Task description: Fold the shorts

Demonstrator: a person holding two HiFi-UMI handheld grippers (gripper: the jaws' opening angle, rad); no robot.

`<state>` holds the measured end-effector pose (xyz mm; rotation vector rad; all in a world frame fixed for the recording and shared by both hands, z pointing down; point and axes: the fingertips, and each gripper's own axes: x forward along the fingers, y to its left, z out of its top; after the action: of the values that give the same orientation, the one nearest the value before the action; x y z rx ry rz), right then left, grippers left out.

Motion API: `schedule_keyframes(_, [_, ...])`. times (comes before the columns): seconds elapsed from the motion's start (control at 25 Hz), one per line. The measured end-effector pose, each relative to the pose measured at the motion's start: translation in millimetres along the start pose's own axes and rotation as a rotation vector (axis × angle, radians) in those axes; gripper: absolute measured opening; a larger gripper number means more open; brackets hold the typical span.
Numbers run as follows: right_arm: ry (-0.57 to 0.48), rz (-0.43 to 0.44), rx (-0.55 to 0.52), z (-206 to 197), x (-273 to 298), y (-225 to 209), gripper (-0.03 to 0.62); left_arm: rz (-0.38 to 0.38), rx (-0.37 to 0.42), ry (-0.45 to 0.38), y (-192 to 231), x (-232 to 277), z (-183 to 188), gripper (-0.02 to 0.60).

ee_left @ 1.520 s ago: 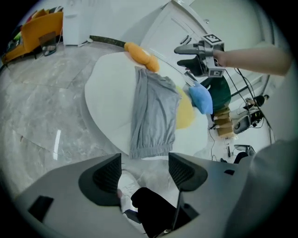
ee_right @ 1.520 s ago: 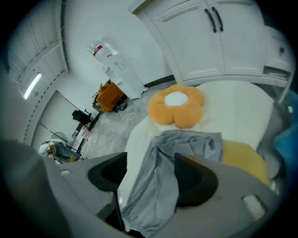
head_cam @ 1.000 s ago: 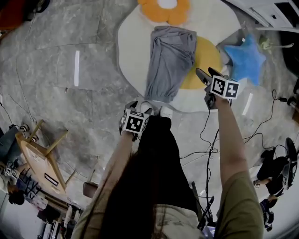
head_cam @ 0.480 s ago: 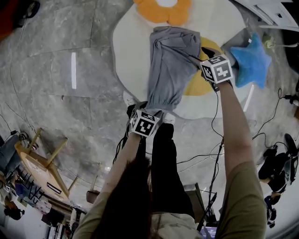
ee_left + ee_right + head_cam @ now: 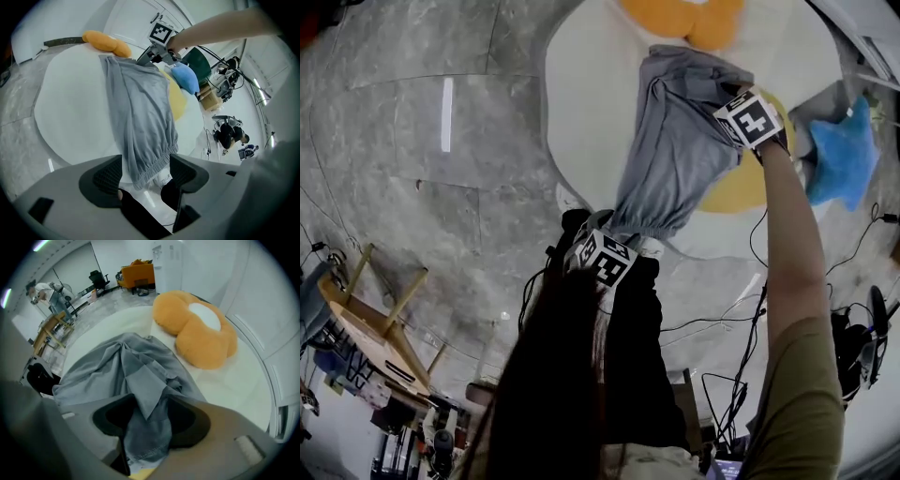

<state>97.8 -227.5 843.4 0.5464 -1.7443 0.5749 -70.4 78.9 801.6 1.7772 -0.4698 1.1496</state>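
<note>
Grey shorts (image 5: 675, 159) lie lengthwise on a round white mat (image 5: 591, 112), with the elastic waistband nearest me. My left gripper (image 5: 617, 231) hangs at that waistband. In the left gripper view its jaws (image 5: 145, 171) stand open with the gathered waistband (image 5: 150, 161) between them, not pinched. My right gripper (image 5: 733, 101) points steeply down at the far right leg of the shorts. In the right gripper view its jaws (image 5: 150, 416) are closing, with a rumpled fold of leg cloth (image 5: 145, 394) between the pads, which stand apart from it.
An orange flower cushion (image 5: 684, 19) lies at the mat's far end. A yellow round cushion (image 5: 741, 187) and a blue star cushion (image 5: 839, 155) sit right of the shorts. Cables (image 5: 741, 309) trail on the grey floor at the right, and a wooden stool (image 5: 375, 319) stands at the left.
The right gripper swung in from beside the shorts, rolled, and dropped onto the far right leg. The left gripper sank lower at the waistband.
</note>
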Motion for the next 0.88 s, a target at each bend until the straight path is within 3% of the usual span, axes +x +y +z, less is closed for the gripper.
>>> schedule_keyframes(0.16, [0.019,0.037,-0.052,6,1,1,0.028,-0.010,-0.023,0.006,1,6,-4,0.308])
schedule_keyframes(0.2, [0.006,0.050,-0.058,11,-2,0,0.015,-0.009,-0.020,0.011,1,5,-3,0.308])
schedule_keyframes(0.48, [-0.059,0.089,-0.120,67,-25,-20,0.015,-0.008,-0.025,0.054,9,10,-16,0.310])
schedule_keyframes(0.64, [-0.110,0.069,-0.097,108,-20,-31,0.015,-0.007,-0.034,0.077,16,11,-22,0.308])
schedule_keyframes(0.8, [-0.098,0.023,-0.163,136,-5,-27,0.015,0.006,-0.041,0.075,27,10,-23,0.309])
schedule_keyframes(0.88, [-0.113,0.006,-0.133,144,-5,-25,0.032,0.012,-0.044,0.086,33,6,-27,0.308])
